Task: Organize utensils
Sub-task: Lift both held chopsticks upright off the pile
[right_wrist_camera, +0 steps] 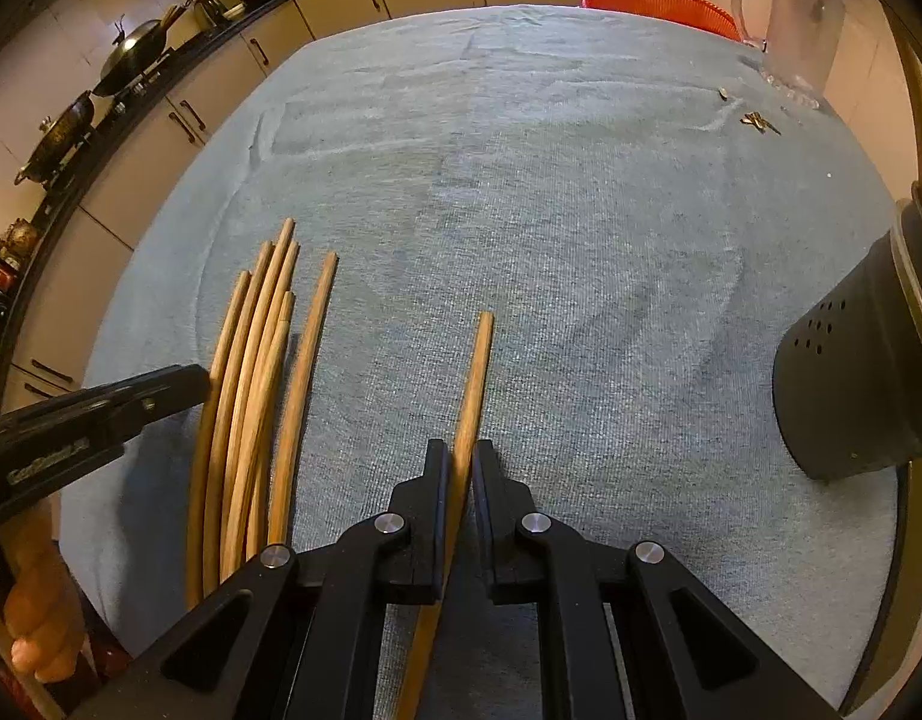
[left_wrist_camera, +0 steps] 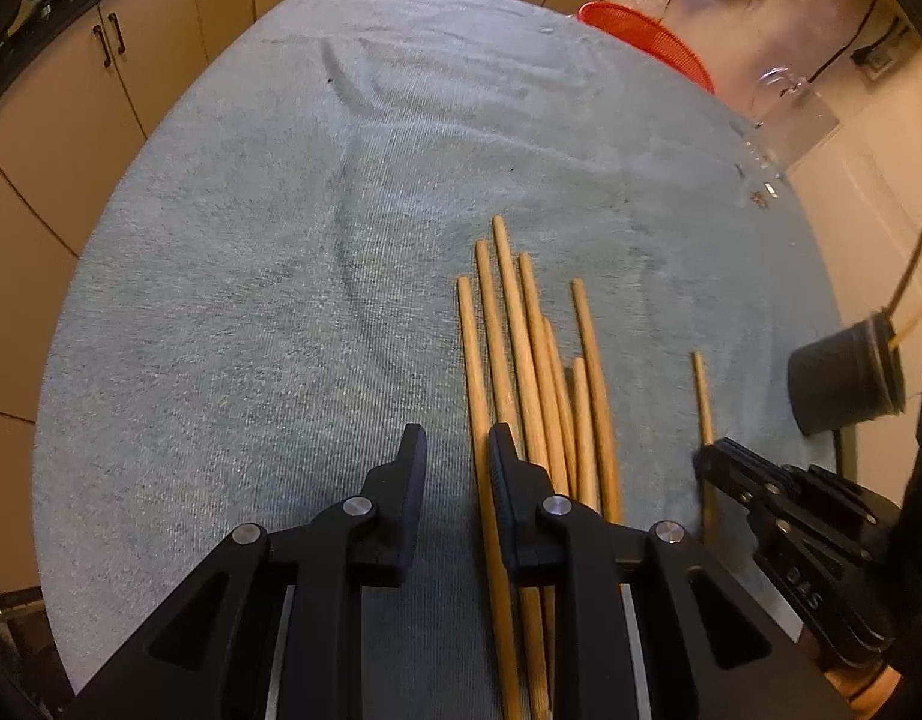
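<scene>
**One chopstick pinched, and a long lever to lose**

We hold a single chopstick (right_wrist_camera: 474, 384) in the right gripper (right_wrist_camera: 460, 462), whose fingers are pressed in against its sides. We judge the grip to be the weak point: it bites low on a thin, smooth, round stick, and most of the length runs forward past the fingertips. If we swing it toward the black perforated holder (right_wrist_camera: 851, 372), which leans well to the right of the chopstick, the free end may pivot between the pads, droop, or catch on the cloth-covered tabletop (right_wrist_camera: 581, 192). A tilted holder also offers a poor mouth, so the tip could strike its rim and knock it over. We cannot tell whether the stick is already lifted off the cloth.

The left gripper (left_wrist_camera: 455, 450) is spread, with nothing between its fingers. Its right finger stands over the bundle of chopsticks (left_wrist_camera: 533, 360), just to the left of the pinched one. A careless drop there could scatter the pile or roll sticks toward the tabletop's edge.

The chopsticks look like pale wood or bamboo, slender and tapered. Those in the bundle lie roughly parallel, tips uneven, some overlapping. The pinched one lies apart from them, pointing the same way.
</scene>
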